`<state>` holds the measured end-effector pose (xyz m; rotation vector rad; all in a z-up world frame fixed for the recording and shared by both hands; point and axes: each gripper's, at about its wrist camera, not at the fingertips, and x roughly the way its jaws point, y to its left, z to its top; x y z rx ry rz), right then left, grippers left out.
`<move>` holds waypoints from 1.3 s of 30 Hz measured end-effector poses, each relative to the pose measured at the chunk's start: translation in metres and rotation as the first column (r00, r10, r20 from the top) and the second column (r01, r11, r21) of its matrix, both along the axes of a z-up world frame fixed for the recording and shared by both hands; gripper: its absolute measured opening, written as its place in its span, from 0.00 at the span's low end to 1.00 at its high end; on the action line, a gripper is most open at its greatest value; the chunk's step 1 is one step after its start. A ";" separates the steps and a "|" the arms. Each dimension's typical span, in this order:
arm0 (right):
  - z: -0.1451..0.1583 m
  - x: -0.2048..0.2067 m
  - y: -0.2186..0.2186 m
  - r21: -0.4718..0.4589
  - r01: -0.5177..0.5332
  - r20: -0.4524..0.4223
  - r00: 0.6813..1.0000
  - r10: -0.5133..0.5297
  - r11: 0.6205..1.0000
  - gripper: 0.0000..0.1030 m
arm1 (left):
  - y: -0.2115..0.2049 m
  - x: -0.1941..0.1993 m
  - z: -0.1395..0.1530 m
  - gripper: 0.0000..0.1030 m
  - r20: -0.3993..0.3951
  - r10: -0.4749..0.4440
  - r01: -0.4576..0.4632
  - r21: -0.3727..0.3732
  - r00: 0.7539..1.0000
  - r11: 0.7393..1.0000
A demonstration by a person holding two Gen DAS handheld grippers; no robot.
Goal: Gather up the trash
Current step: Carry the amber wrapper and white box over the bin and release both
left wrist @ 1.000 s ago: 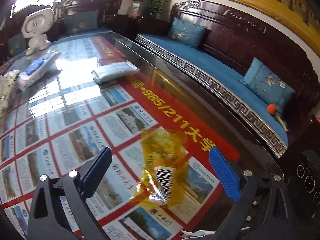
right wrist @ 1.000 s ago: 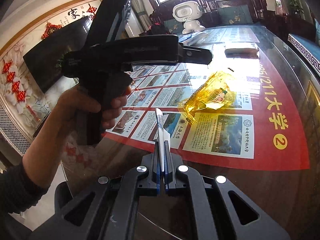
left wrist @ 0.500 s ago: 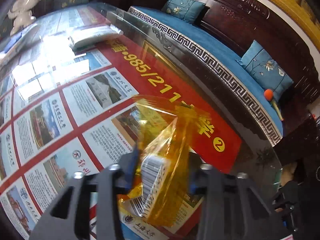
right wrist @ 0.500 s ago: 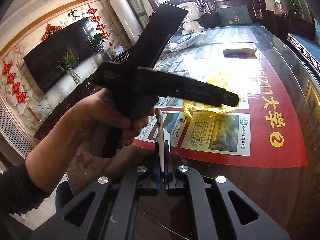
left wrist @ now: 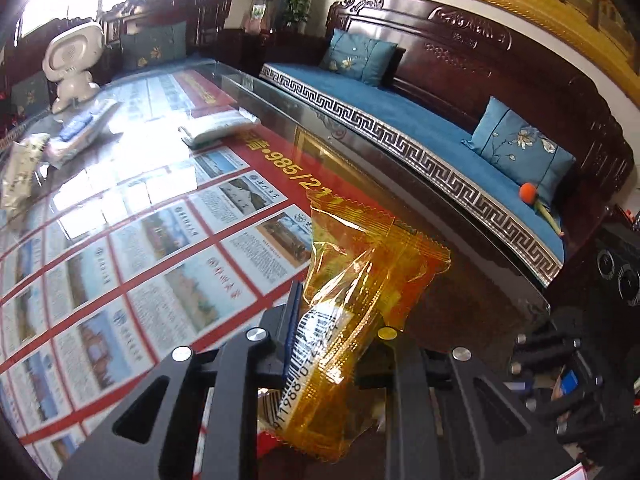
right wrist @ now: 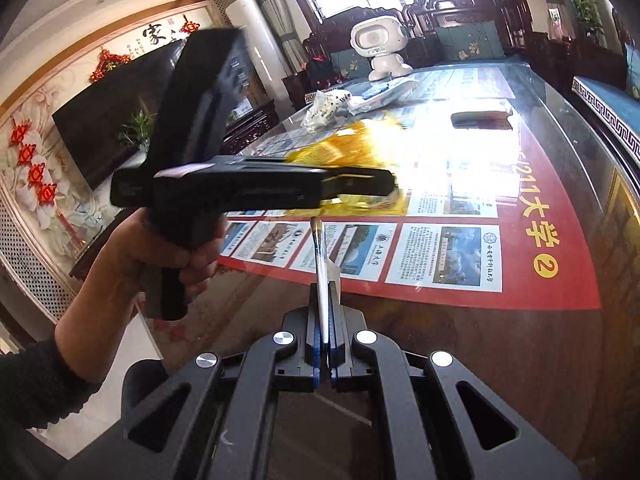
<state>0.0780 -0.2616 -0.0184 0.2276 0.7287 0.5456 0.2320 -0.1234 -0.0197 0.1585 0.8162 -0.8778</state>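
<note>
Both grippers hold trash above the glass-topped desk.

Left wrist view: the left gripper (left wrist: 334, 320) has its fingers clamped on a crumpled yellow wrapper (left wrist: 360, 280), barcode facing the camera, lifted above the desk (left wrist: 460, 300); a white robot toy (left wrist: 72, 64) stands at the far end. Right wrist view: the right gripper (right wrist: 325, 312) has its fingers pressed together on a thin white flat scrap (right wrist: 320, 256) standing upright, while the left gripper (right wrist: 360, 186) carries the yellow wrapper (right wrist: 352, 148) in the air over the desk (right wrist: 520, 340).
</note>
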 end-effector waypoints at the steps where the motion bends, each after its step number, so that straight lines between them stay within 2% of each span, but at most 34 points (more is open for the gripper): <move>1: 0.002 -0.005 0.001 0.000 -0.002 0.005 1.000 0.002 1.000 0.03 | 0.007 -0.010 0.005 0.20 0.014 0.002 -0.002 -0.007 1.000 1.000; 8: 0.016 -0.057 0.010 0.010 -0.016 0.045 0.999 0.016 1.000 0.03 | 0.064 -0.094 0.025 0.20 0.077 0.014 -0.011 -0.044 0.997 0.999; 15: 0.010 -0.116 0.028 -0.020 -0.046 0.040 0.998 0.047 0.999 0.03 | 0.099 -0.176 0.007 0.20 0.072 0.010 -0.006 -0.053 0.997 0.999; 22: -0.013 -0.167 0.043 -0.047 -0.065 0.003 0.998 0.066 0.997 0.03 | 0.116 -0.239 -0.025 0.20 0.038 -0.002 0.003 -0.041 0.999 0.999; 25: -0.026 -0.179 0.046 -0.043 -0.067 -0.025 0.997 0.066 0.997 0.03 | 0.124 -0.256 -0.045 0.20 -0.016 0.008 -0.009 -0.046 1.000 0.999; 27: -0.038 -0.187 0.049 -0.046 -0.070 -0.050 0.996 0.068 0.996 0.03 | 0.126 -0.264 -0.060 0.20 -0.033 0.015 -0.016 -0.024 0.999 1.000; 31: -0.065 -0.202 0.057 -0.053 -0.093 -0.117 0.989 0.087 0.994 0.03 | 0.129 -0.278 -0.096 0.20 -0.124 0.031 -0.031 0.000 0.992 1.000; 39: -0.104 -0.215 0.057 -0.019 -0.079 -0.212 0.975 0.073 0.997 0.03 | 0.123 -0.293 -0.147 0.20 -0.204 0.041 -0.026 0.073 0.978 0.997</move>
